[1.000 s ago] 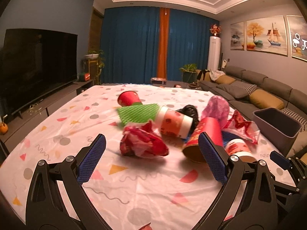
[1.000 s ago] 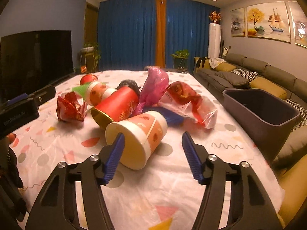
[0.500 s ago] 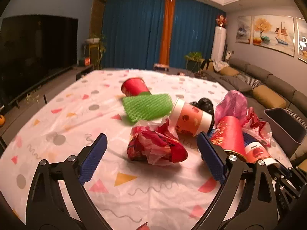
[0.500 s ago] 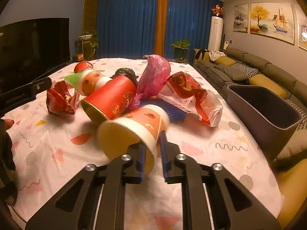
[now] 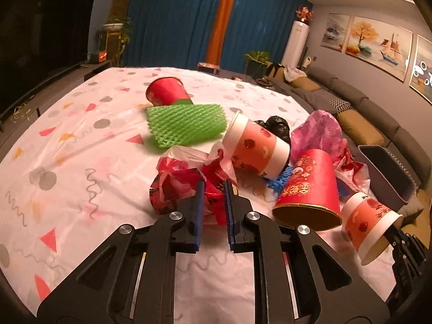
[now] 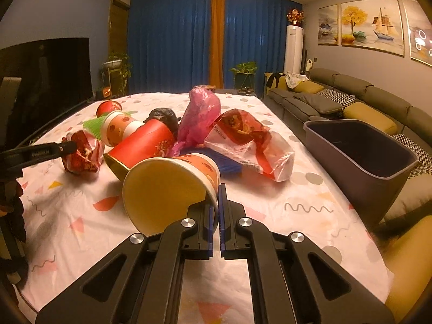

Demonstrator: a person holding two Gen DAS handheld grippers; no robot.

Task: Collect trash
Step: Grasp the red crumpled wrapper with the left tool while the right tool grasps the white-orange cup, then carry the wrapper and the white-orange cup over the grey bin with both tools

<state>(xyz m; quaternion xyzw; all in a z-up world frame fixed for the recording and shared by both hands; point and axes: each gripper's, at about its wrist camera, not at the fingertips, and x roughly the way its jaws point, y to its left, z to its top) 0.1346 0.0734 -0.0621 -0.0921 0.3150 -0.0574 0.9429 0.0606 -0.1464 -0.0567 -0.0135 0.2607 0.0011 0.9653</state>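
Note:
My left gripper (image 5: 214,186) has its jaws closing, the blue pads pinching a crumpled red plastic bag (image 5: 175,186) on the spotted tablecloth (image 5: 81,148). In the right wrist view that bag (image 6: 81,154) shows at the left with the left gripper (image 6: 64,145) on it. My right gripper (image 6: 218,191) is shut on the rim of a red-and-white paper cup (image 6: 167,186), its mouth tipped toward the camera. The same cup (image 5: 370,221) appears at the lower right of the left wrist view. A grey bin (image 6: 359,148) stands at the table's right edge.
More trash lies in a heap mid-table: a large red cup (image 6: 140,145), a pink bag (image 6: 199,113), a red-and-clear wrapper (image 6: 243,140), a green foam net (image 5: 186,124), another printed cup (image 5: 256,148), a black bag (image 5: 278,127). A sofa runs along the right.
The left gripper moved forward onto the crumpled red bag and its jaws came together around it. The right gripper's jaws shut on the paper cup's rim.

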